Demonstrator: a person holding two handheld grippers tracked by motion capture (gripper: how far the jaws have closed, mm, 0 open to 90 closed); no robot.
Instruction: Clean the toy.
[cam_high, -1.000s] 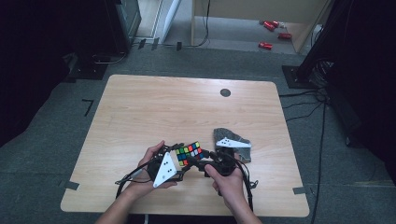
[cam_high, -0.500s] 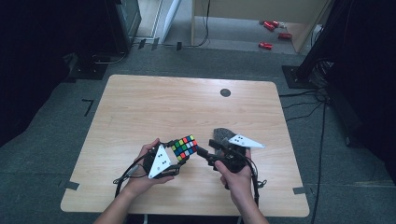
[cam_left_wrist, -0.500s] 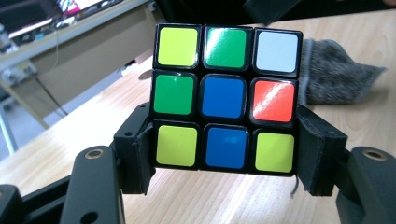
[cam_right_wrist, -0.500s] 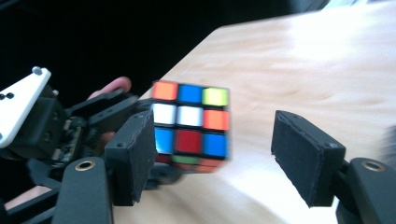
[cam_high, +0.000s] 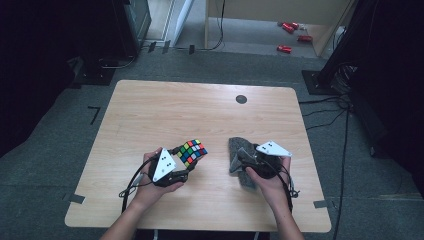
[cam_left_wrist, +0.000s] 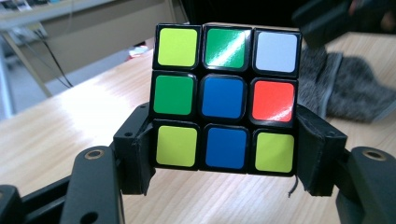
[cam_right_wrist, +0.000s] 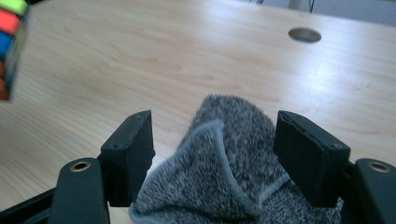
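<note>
Pale wood counter (cam_high: 165, 110) with a dark round grommet hole (cam_high: 241, 99) near its far edge, grey carpet around it. Near the front edge, the left gripper (cam_left_wrist: 224, 158) is clamped on a puzzle cube (cam_left_wrist: 225, 98), its 2 pads pressing the bottom layer from opposite sides; the cube is held up off the counter, tilted in the high view (cam_high: 191, 152). It looks rigid, light and glossy, so a grip across flat faces suits it, and holding 1 layer leaves the other layers free to turn. Just to the right, the right gripper (cam_right_wrist: 212, 149) has just been opening its jaws; they stand partly apart, straddling a raised fold of a grey cloth (cam_right_wrist: 229, 163) without pinching it. The cloth lies crumpled on the counter (cam_high: 240, 155). Soft and limp, it should be pinched at a fold or hem.
</note>
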